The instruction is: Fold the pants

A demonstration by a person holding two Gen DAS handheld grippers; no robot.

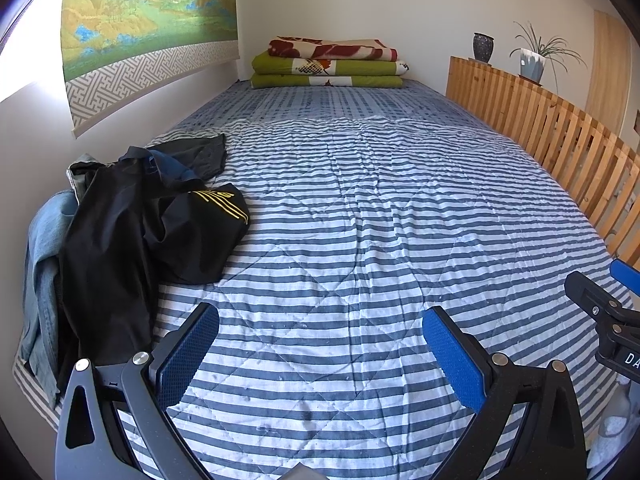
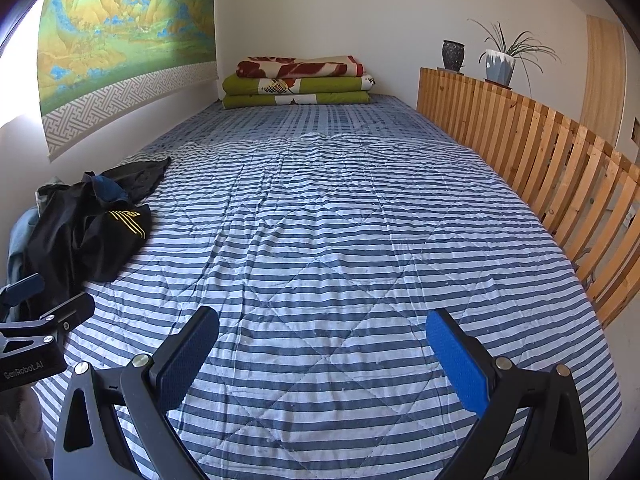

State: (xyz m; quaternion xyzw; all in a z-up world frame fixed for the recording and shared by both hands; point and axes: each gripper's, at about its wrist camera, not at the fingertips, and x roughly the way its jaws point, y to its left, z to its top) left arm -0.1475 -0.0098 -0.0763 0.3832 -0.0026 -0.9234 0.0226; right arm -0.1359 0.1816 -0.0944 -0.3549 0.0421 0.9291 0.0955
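Observation:
A crumpled heap of black pants (image 1: 132, 232) with yellow stripes lies at the bed's left edge against the wall, over blue denim (image 1: 40, 264). The right wrist view shows the same black pants (image 2: 84, 236) at the left. My left gripper (image 1: 320, 340) hovers open over the striped quilt (image 1: 360, 220), to the right of the heap, nothing between its blue pads. My right gripper (image 2: 322, 344) is open too, empty, above the quilt (image 2: 340, 220). Each gripper appears at the edge of the other's view: the right gripper (image 1: 608, 308), the left gripper (image 2: 36, 312).
Folded blankets (image 1: 326, 62) are stacked at the far end of the bed. A wooden slatted rail (image 1: 560, 136) runs along the right side, with a vase (image 1: 483, 47) and potted plant (image 1: 534, 62) on it. A landscape scroll (image 1: 148, 20) hangs on the left wall.

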